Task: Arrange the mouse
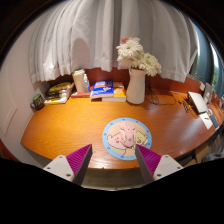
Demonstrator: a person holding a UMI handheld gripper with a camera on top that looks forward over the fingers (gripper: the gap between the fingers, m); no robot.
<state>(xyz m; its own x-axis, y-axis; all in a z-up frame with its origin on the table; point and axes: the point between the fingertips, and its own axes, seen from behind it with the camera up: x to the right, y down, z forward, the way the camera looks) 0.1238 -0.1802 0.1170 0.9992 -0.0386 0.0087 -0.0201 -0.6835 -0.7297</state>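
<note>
One vase [136, 84], one round mat [126, 138], one carton [80, 81].

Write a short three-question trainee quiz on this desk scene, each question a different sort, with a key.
1. True or false: the gripper holds the round mat.
2. What stands nearest the white vase of flowers? A) blue book B) white device at the desk's far right end C) stack of books at the far left
3. Fill in: the wooden desk stands before white ____.

Key: 1 false, its fingers are open and empty; 2 A; 3 curtains.
</note>
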